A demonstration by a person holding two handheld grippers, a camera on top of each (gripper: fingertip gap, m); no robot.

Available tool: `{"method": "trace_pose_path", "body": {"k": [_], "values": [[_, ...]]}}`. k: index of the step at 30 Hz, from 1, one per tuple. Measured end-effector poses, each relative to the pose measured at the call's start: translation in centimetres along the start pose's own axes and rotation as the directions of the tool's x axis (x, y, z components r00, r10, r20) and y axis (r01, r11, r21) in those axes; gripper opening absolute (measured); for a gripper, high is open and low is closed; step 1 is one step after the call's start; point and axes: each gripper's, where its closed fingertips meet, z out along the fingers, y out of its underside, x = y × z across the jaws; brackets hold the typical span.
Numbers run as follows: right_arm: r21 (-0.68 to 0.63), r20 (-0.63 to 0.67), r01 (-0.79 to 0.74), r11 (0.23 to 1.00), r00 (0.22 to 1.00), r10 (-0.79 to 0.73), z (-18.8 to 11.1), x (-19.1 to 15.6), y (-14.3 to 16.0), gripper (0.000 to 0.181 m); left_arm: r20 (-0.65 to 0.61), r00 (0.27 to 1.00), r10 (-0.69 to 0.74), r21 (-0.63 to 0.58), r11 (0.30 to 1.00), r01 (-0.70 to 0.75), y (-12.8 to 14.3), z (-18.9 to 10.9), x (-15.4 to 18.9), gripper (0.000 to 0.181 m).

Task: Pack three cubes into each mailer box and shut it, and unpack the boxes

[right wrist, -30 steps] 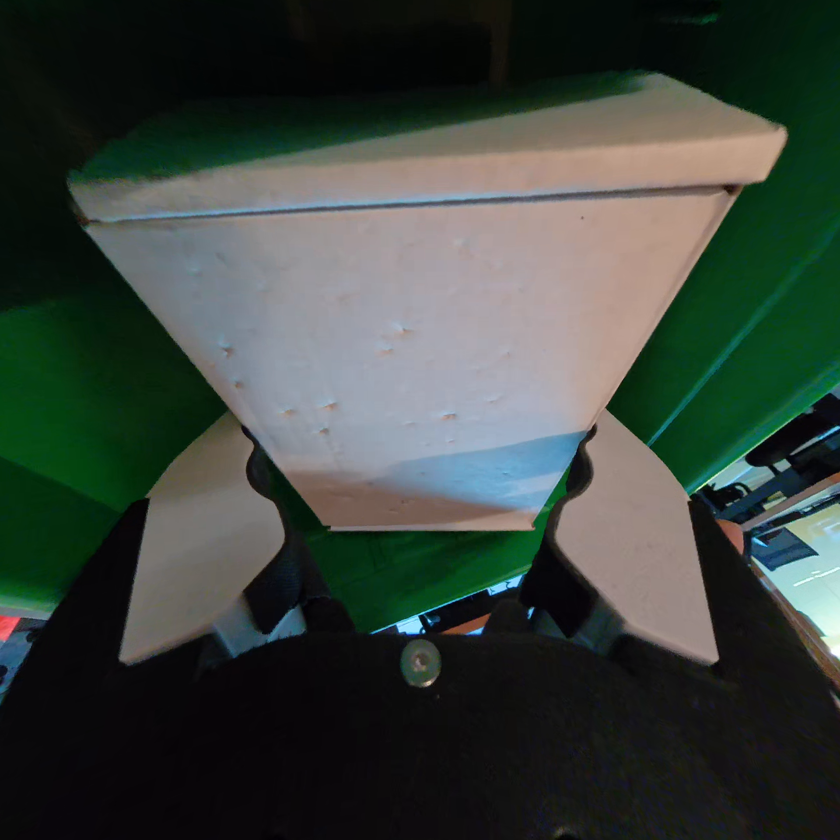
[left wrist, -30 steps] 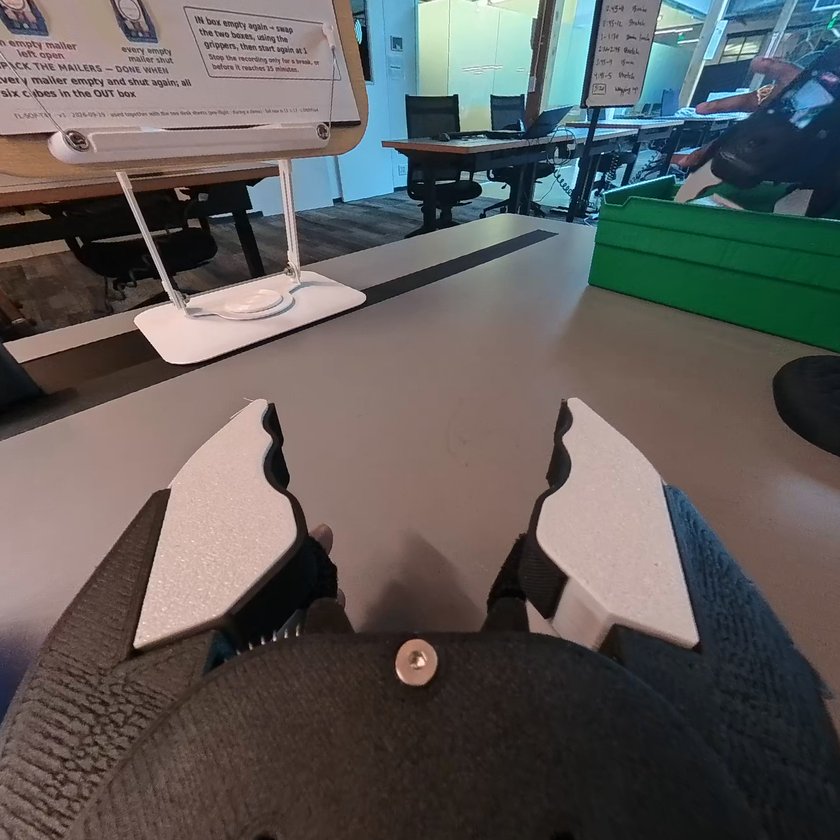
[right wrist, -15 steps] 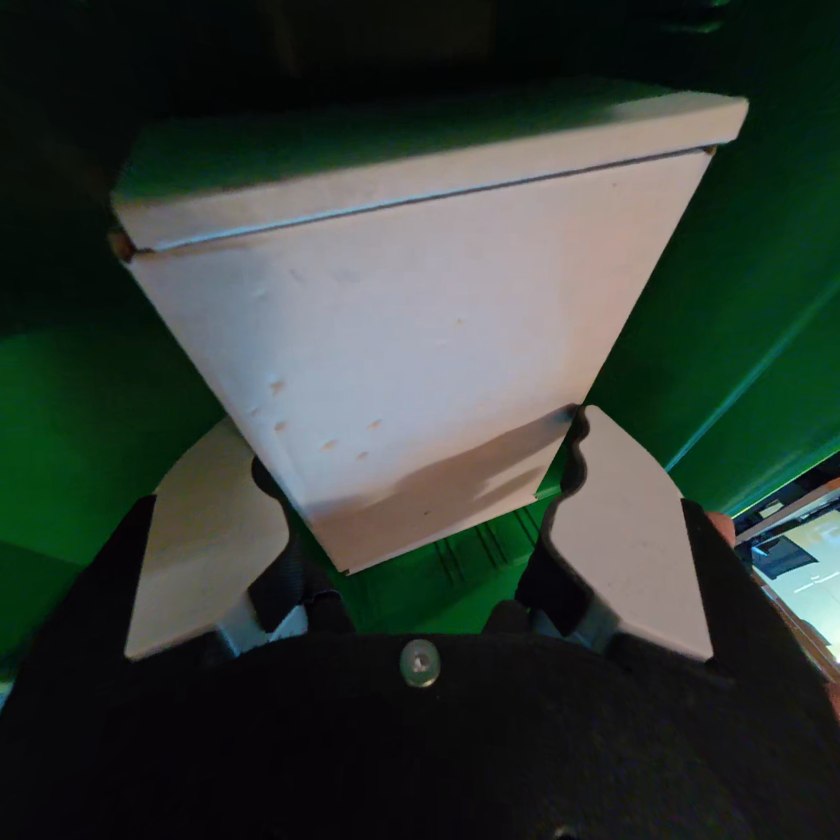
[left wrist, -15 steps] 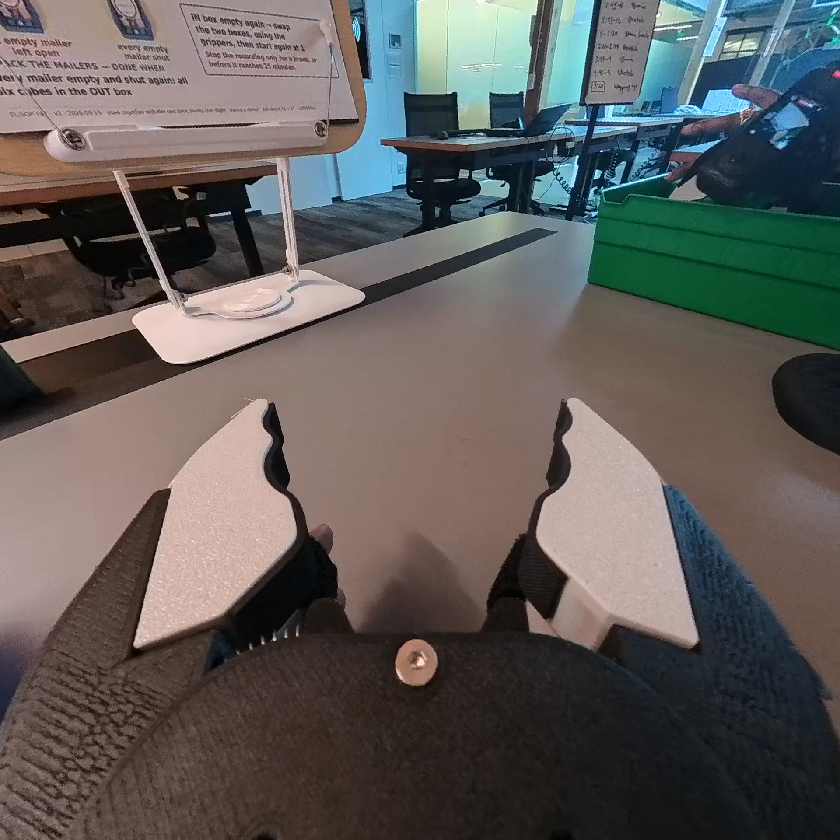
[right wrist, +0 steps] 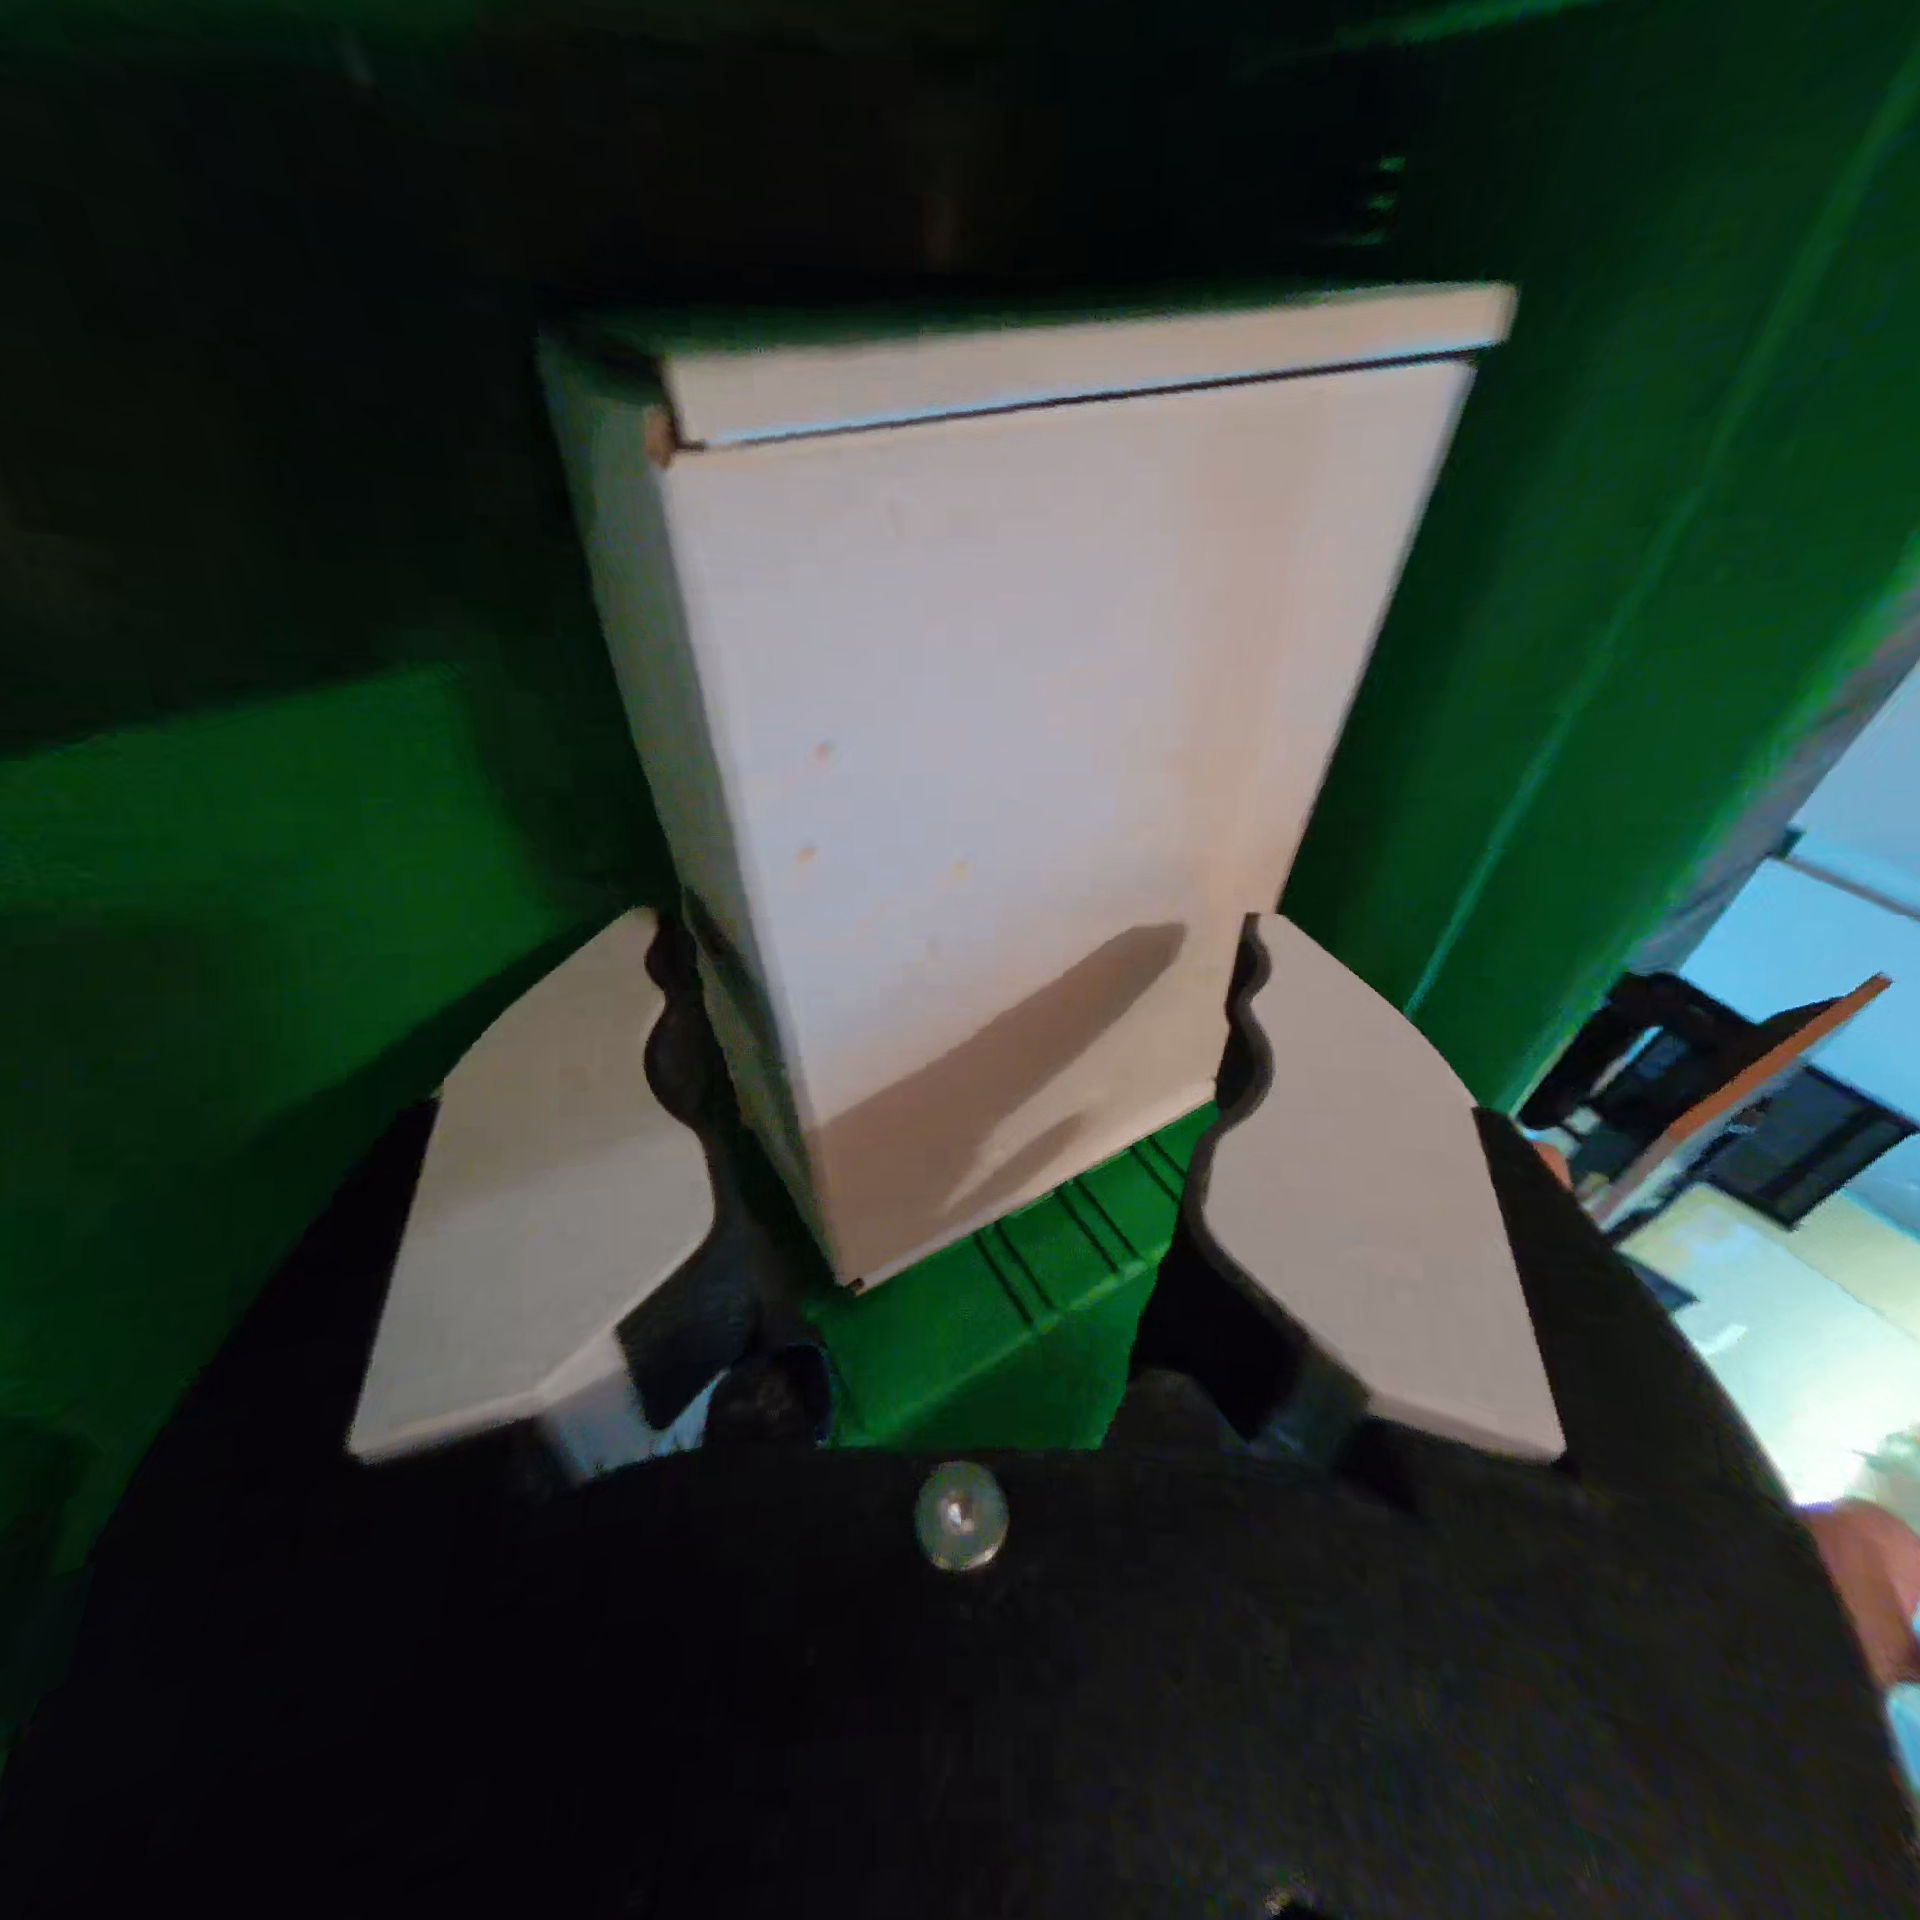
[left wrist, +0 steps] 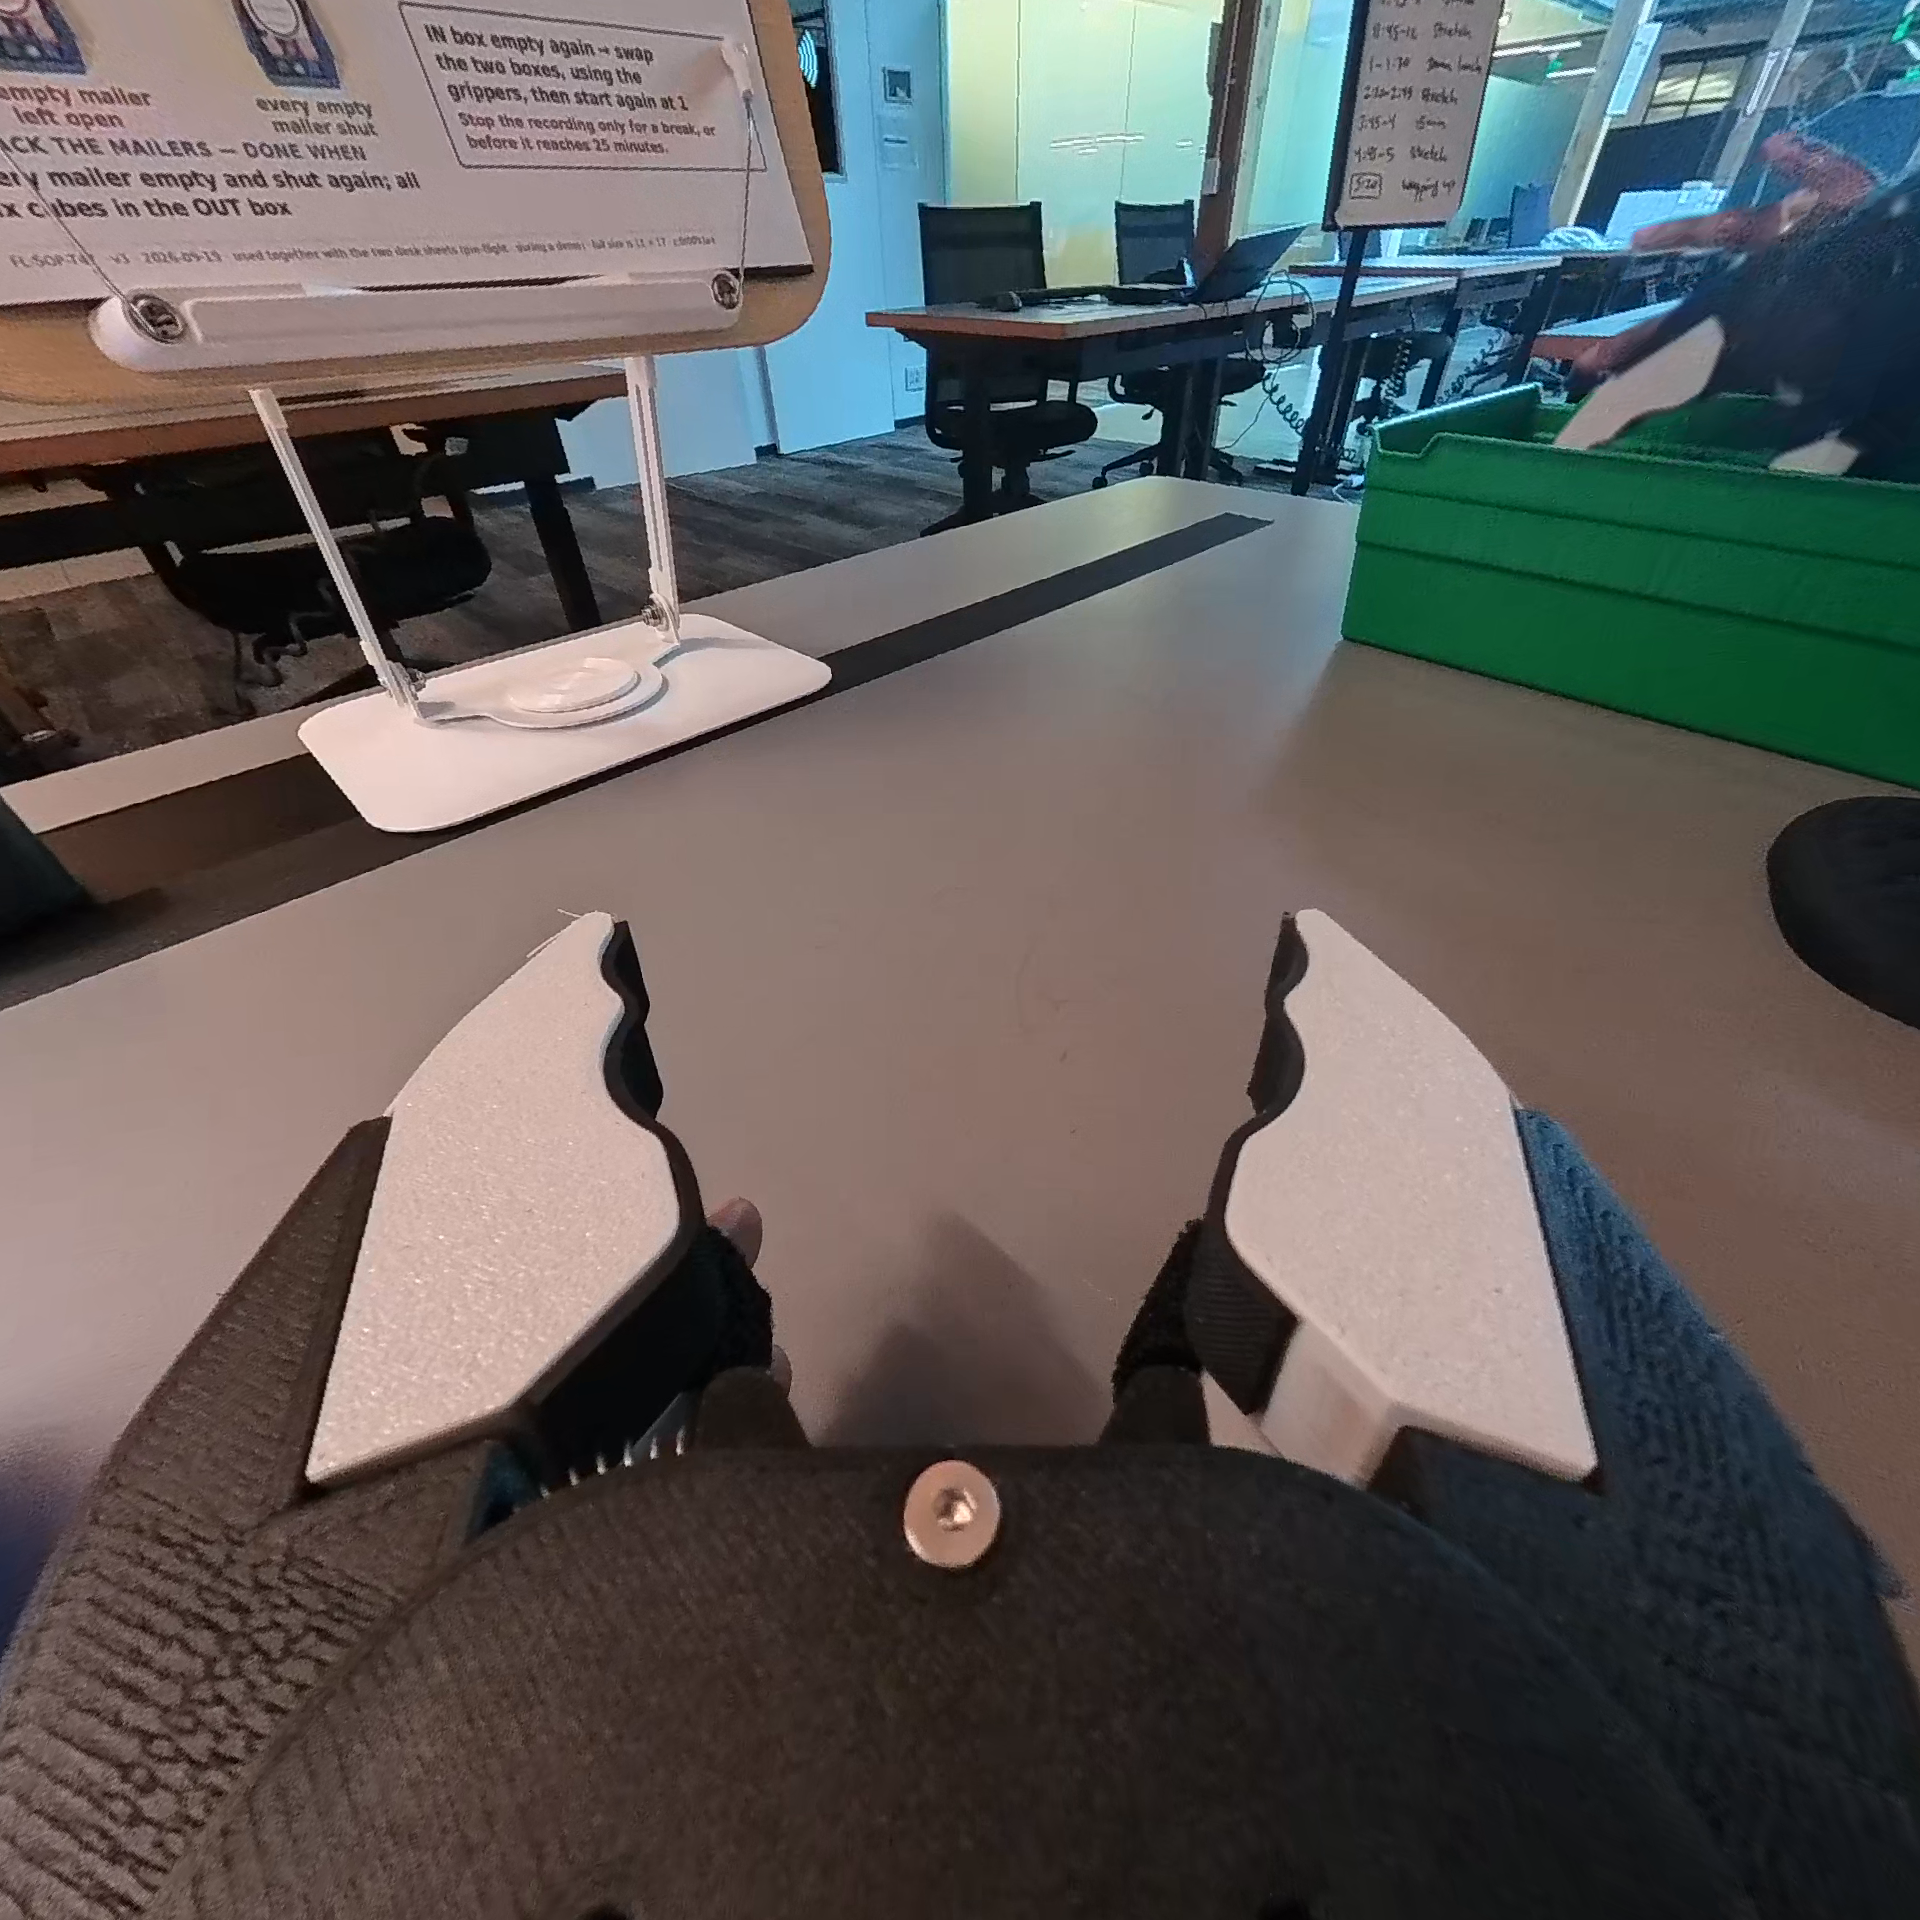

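My right gripper [right wrist: 956,940] is reaching down into the green bin [right wrist: 260,883], and the only thing I am seeing inside it is a white mailer box [right wrist: 1018,727] with its lid flap folded shut; whatever the box is holding is hidden from me. From the left camera I am seeing the same green bin [left wrist: 1621,582] sitting at the far right of the grey table [left wrist: 935,831], with the right gripper [left wrist: 1662,384] blurring above its rim.

Compared with a second ago, the box is looking narrower and more upright between my right fingers, turned so one corner edge is facing me, and more of the ribbed green floor is showing under it. The left side is not changing at all.

The near end of the box is sitting between the right fingertips, both pads pressing against its sides, so I am gripping it. My left gripper [left wrist: 951,930] is hovering low over bare table with its jaws spread wide and holding nothing, well apart from the bin. A white stand [left wrist: 566,696] carrying an instruction sheet is standing beyond it to the left.
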Motion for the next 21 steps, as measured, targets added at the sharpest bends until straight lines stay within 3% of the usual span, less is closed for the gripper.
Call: {"method": "trace_pose_path", "body": {"k": [3, 6, 8, 14, 17, 21], "values": [[0.218, -0.042, -0.228, 0.949, 0.969, 0.242, -3.0, 1.7, -2.2, 0.117, -0.002, 1.0, 0.0, -0.002, 1.0, 0.0, 0.0, 0.0, 0.0, 0.113], [0.517, 0.027, -0.457, 0.724, 0.854, 0.52, -8.7, 3.4, -6.3, 0.123, -0.002, 1.0, 0.001, -0.006, 1.0, -0.001, 0.1, 0.0, 0.0, 0.113], [0.655, 0.124, -0.531, 0.537, 0.777, 0.617, -12.7, 3.6, -9.5, 0.122, -0.004, 1.0, 0.008, -0.007, 1.0, -0.008, 0.1, 0.0, 0.1, 0.113], [0.831, 0.439, -0.547, 0.096, 0.753, 0.49, -22.9, -1.8, -21.2, 0.121, -0.008, 0.999, 0.031, -0.015, 0.999, -0.031, 0.2, 0.0, 0.4, 0.113], [0.819, 0.538, -0.572, -0.043, 0.742, 0.4, -23.7, -4.4, -25.3, 0.114, -0.016, 0.999, 0.044, -0.018, 0.999, -0.044, 0.3, 0.0, 0.7, 0.112], [0.711, 0.704, -0.68, -0.18, 0.686, 0.185, -20.3, -7.6, -30.3, 0.121, -0.022, 0.998, 0.067, -0.028, 0.997, -0.067, 0.4, 0.1, 1.0, 0.111]]}}
